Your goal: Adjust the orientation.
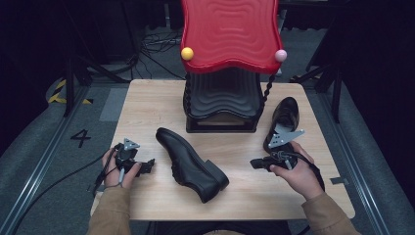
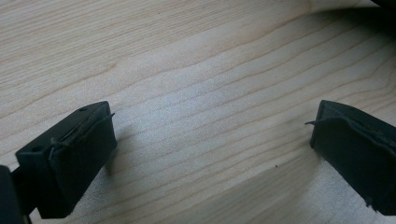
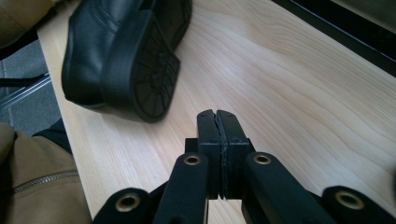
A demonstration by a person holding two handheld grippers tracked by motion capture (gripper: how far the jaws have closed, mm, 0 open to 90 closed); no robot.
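Observation:
A black leather shoe (image 1: 192,164) lies on its side in the middle of the wooden table (image 1: 147,105); its heel and sole (image 3: 149,74) face me in the right gripper view. A second black shoe (image 1: 284,117) stands upright at the right, beside the shoe rack. My left gripper (image 1: 149,165) rests at the table's left edge, open, with bare wood between its pads (image 2: 79,154). My right gripper (image 1: 254,163) sits right of the lying shoe and points at its heel; its jaws are shut on nothing, fingertips (image 3: 218,122) pressed together.
A black shoe rack (image 1: 222,100) with a red wavy top (image 1: 230,32) stands at the table's back centre. A yellow ball (image 1: 187,53) and a pink ball (image 1: 280,55) sit at its corners. Cables cross the floor behind.

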